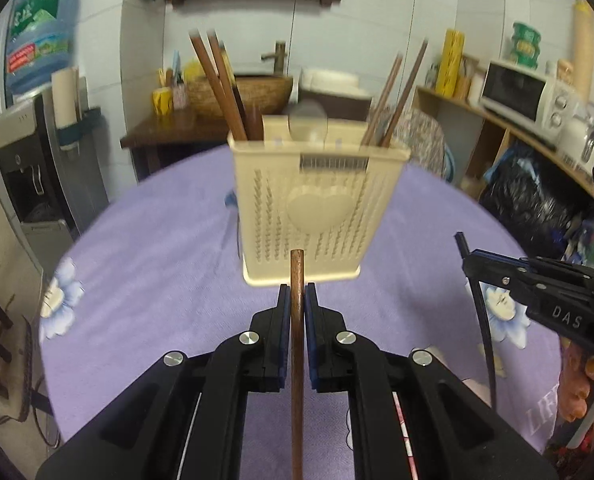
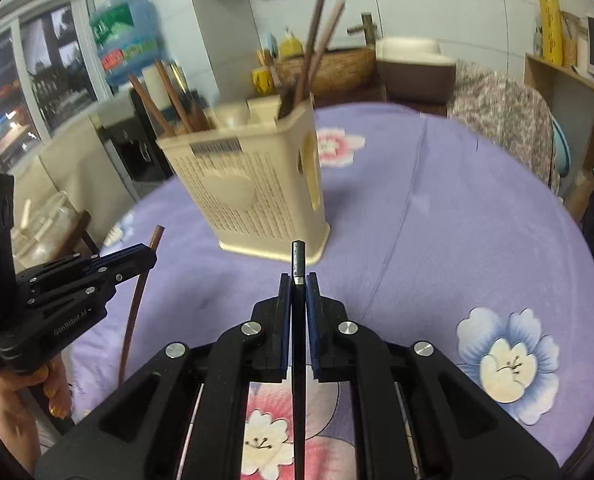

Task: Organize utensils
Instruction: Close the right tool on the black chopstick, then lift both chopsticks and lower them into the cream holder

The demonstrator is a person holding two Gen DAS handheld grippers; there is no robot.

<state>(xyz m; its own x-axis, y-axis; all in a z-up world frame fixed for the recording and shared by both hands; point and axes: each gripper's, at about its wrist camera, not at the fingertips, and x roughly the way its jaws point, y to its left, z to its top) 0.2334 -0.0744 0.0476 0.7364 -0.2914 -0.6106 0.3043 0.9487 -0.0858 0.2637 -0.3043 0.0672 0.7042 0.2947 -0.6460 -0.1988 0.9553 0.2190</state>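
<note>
Left wrist view: left gripper point(image 1: 296, 296) is clamped on a brown wooden chopstick point(image 1: 296, 344), pads pressed to both sides of the shaft. Chopstick runs straight along the finger axis, blunt end poking past the fingertips toward the cream holder point(image 1: 317, 208). Judgement: held lengthwise so it can be tipped up and dropped in end-first.

Holder is a perforated plastic caddy with a heart boss on its front, standing upright on the tabletop point(image 1: 157, 280), which wears a purple flowered cloth. Brown chopsticks point(image 1: 217, 84) already lean out of the holder's left compartment; a thinner pair point(image 1: 397, 96) leans from its right one. A pale rounded item behind the front wall is too blurred to name.

Right wrist view: right gripper point(image 2: 296, 286) is closed on a black chopstick point(image 2: 298, 320), likewise aligned with the fingers, its squared tip with a small metal band projecting toward the holder's near corner. From this side the holder point(image 2: 253, 184) shows a slot handle in its end wall.

Both grippers sit on the near side of the holder, apart from it and from each other, left gripper point(image 2: 97, 276) to the holder's left, right gripper point(image 1: 509, 276) to its right. Neither chopstick touches the holder.

Judgement: sorting seems to go by kind, wooden pieces grouped by compartment, so the black one may want a different slot than the brown. Both still need lifting above the rim. Risk: tall leaning chopsticks in the holder could be knocked on the way in.
</note>
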